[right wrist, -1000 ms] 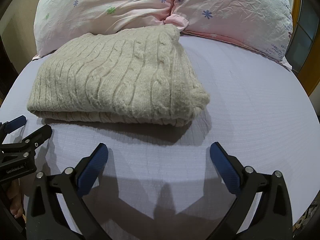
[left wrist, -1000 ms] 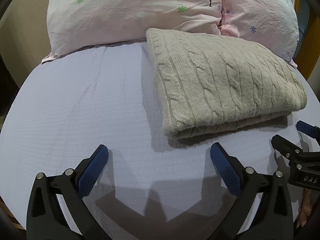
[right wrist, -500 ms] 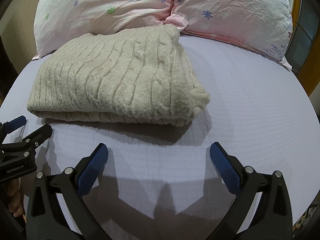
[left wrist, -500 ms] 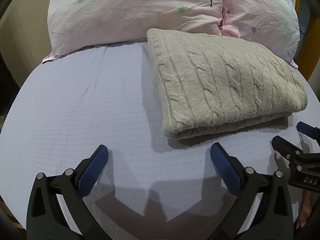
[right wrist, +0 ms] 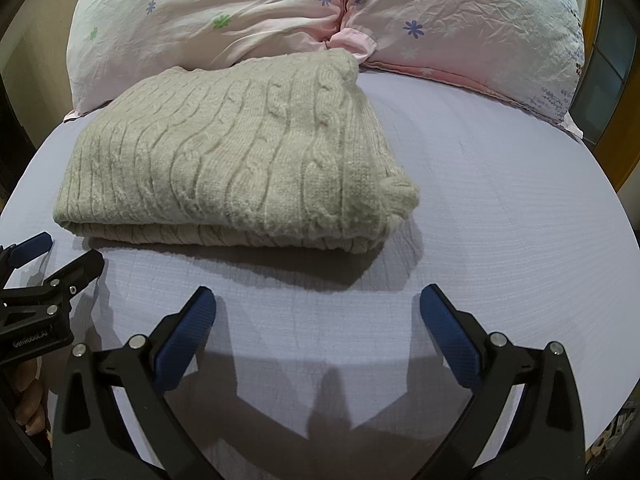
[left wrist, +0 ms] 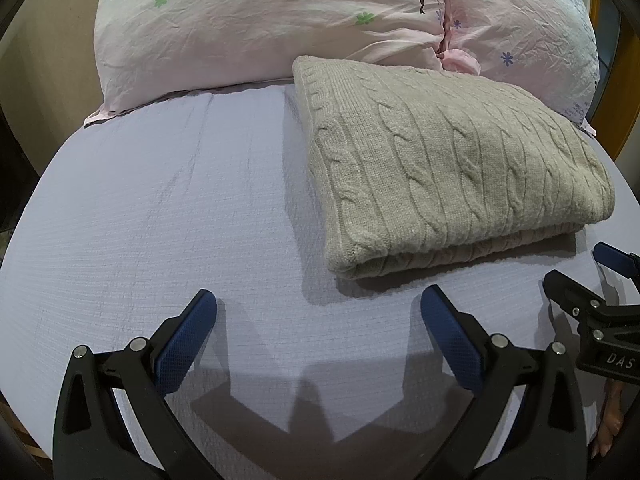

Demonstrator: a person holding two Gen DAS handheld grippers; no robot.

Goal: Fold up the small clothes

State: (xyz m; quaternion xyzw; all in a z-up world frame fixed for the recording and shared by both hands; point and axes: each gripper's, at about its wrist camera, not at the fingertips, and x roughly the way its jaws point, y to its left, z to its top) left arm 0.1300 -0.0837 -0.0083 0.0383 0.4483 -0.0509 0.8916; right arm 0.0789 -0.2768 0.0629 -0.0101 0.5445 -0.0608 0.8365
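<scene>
A beige cable-knit sweater [left wrist: 448,160] lies folded into a thick rectangle on the lavender bed sheet [left wrist: 160,208], its far end against the pillows. It also shows in the right wrist view [right wrist: 232,160]. My left gripper [left wrist: 318,308] is open and empty, held over the sheet just in front of the sweater's near-left corner. My right gripper [right wrist: 317,306] is open and empty, in front of the sweater's near-right corner. Each gripper shows at the edge of the other's view: the right one [left wrist: 592,276], the left one [right wrist: 52,256].
Two pink floral pillows [left wrist: 280,20] [right wrist: 460,28] lie along the head of the bed behind the sweater. Bare sheet [right wrist: 500,200] stretches left and right of the sweater. A wooden frame edge [right wrist: 608,128] stands at the far right.
</scene>
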